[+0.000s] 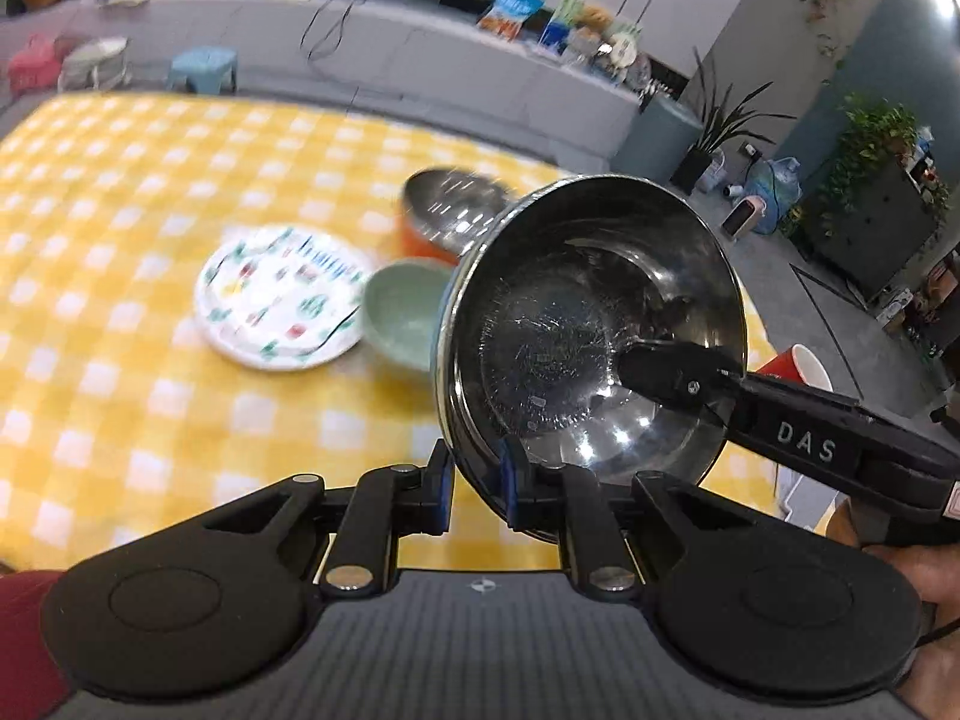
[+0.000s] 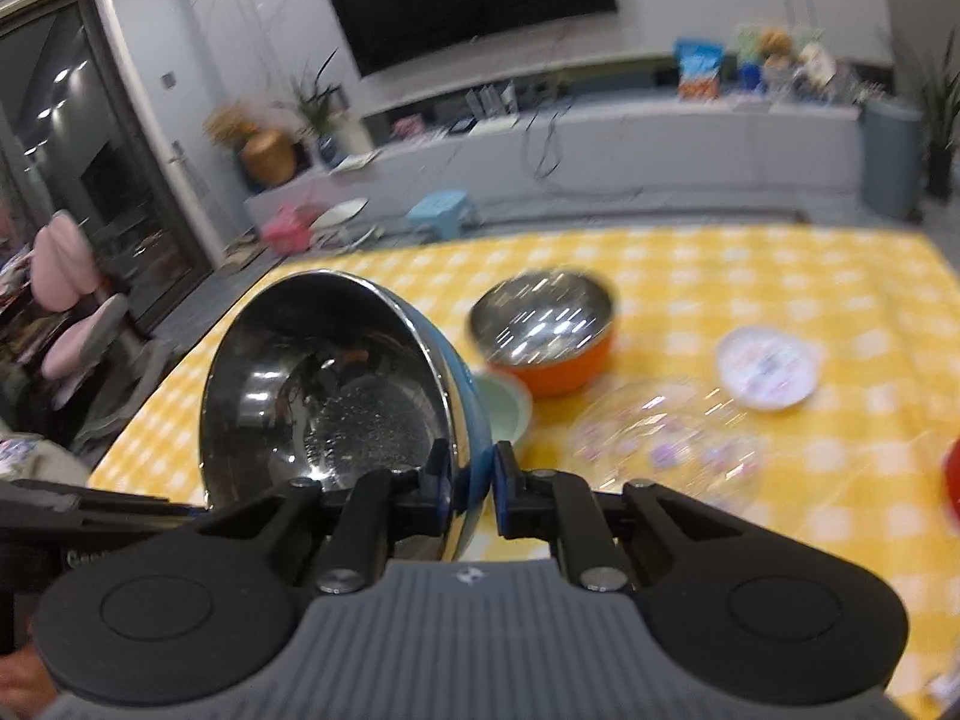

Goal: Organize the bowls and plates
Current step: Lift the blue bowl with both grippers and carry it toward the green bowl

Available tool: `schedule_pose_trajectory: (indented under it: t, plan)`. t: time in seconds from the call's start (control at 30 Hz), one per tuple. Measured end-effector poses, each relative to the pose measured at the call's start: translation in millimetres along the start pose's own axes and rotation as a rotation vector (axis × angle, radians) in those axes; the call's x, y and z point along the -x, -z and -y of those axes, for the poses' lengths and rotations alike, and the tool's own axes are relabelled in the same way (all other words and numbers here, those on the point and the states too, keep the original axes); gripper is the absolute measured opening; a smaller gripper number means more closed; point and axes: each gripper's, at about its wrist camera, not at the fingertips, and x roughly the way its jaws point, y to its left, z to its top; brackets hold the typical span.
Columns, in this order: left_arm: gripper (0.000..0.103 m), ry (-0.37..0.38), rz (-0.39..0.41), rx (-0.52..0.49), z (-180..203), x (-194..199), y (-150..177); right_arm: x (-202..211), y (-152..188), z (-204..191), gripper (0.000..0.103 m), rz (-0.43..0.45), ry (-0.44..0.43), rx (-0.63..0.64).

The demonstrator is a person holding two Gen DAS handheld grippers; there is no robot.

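Observation:
A steel bowl with a blue outside [image 1: 576, 324] [image 2: 336, 384] hangs tilted above the yellow checked table [image 1: 120, 180], held from two sides. My left gripper [image 1: 477, 483] is shut on its near rim. My right gripper [image 2: 471, 483] is shut on the opposite rim, and one of its fingers [image 1: 660, 369] reaches inside the bowl. Below and beyond it stand an orange bowl with a steel inside [image 1: 450, 210] [image 2: 540, 330], a pale green bowl [image 1: 402, 312] [image 2: 507, 408] and a printed paper plate [image 1: 282, 294].
A clear patterned plate [image 2: 660, 444] and a small white plate [image 2: 768, 366] lie on the cloth further right. A red cup [image 1: 798, 366] stands near the table's edge. Stools, a low cabinet and plants lie beyond the table.

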Motion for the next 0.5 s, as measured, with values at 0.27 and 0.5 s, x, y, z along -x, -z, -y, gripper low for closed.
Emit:
schedule_pose_trajectory:
  t: [0.27,0.5]
  plan:
    - [0.015,0.0,-0.071,-0.009,-30.3,-20.5,-3.4,-33.5,19.1,-26.7,0.016,-0.11,-0.006,0.073]
    - [0.015,-0.013,-0.155,0.016,-54.6,-46.2,8.2,-59.4,33.8,-26.1,0.019,-0.212,0.006,0.06]
